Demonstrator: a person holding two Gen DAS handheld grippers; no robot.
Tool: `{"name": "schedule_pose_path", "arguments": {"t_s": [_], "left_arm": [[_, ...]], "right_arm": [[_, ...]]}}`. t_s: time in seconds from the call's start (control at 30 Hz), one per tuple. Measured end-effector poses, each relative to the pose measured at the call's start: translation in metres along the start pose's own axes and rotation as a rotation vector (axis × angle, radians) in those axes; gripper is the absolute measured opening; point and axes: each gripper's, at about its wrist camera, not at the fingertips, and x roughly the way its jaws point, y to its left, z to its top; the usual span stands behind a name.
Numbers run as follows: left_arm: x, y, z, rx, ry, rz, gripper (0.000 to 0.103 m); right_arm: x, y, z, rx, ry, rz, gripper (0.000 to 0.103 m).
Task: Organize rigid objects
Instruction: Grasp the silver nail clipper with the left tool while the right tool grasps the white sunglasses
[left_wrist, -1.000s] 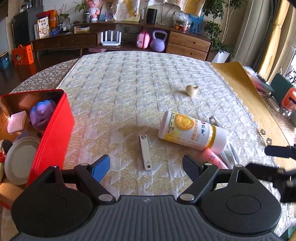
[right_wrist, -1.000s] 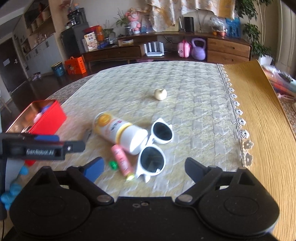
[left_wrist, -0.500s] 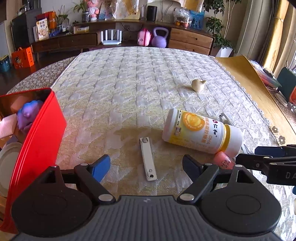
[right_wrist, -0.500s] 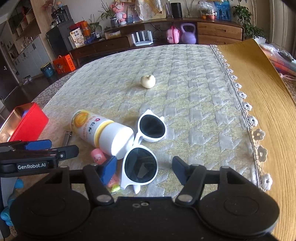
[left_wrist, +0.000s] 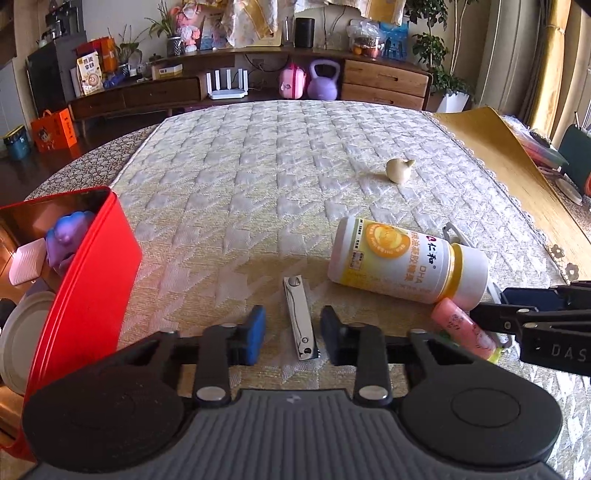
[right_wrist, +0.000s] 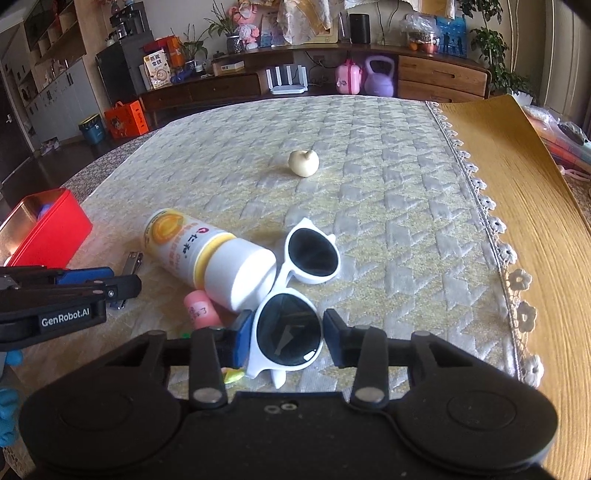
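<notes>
- Left hand-held gripper (left_wrist: 288, 338): jaws closing around the flat steel nail clipper (left_wrist: 299, 317) lying lengthwise between them, pads not yet touching.
- Right hand-held gripper (right_wrist: 286, 339): closing on the near lens of the white plastic sunglasses (right_wrist: 295, 299), apparently for lifting.
- Open red metal tin (left_wrist: 88, 266), left of the left gripper: likely destination.

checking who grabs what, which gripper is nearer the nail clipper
Left. The left gripper straddles the nail clipper, closing; the right gripper sits around the sunglasses.

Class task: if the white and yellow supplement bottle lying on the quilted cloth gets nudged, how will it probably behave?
The supplement bottle lies on its round side, so it would probably roll. It touches the white sunglasses and pink tube, likely shifting both.
</notes>
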Motion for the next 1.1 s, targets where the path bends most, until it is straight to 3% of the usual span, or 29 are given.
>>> {"name": "schedule_pose_path", "arguments": {"t_s": [0.1,0.2,0.73,0.97,1.1], "left_arm": [[-0.001,-0.002,0.000,0.012,0.003,-0.003,0.016],[-0.002,-0.001,0.000,0.015,0.009,-0.010,0.012],[-0.042,0.021,-0.003,-0.032,0.008,-0.061,0.010],[-0.064,0.025,-0.008,-0.017,-0.017,-0.078,0.010],[-0.060,0.026,-0.014,-0.002,-0.001,-0.061,0.010]], "right_arm": [[-0.002,-0.001,0.000,0.007,-0.008,-0.003,0.040],[-0.008,-0.002,0.000,0.010,-0.026,-0.008,0.039],[-0.055,0.001,-0.011,-0.013,-0.084,-0.007,0.038],[-0.042,0.008,-0.044,-0.051,0.012,-0.017,0.037],[-0.041,0.010,-0.052,-0.057,0.009,-0.021,0.039]]}}
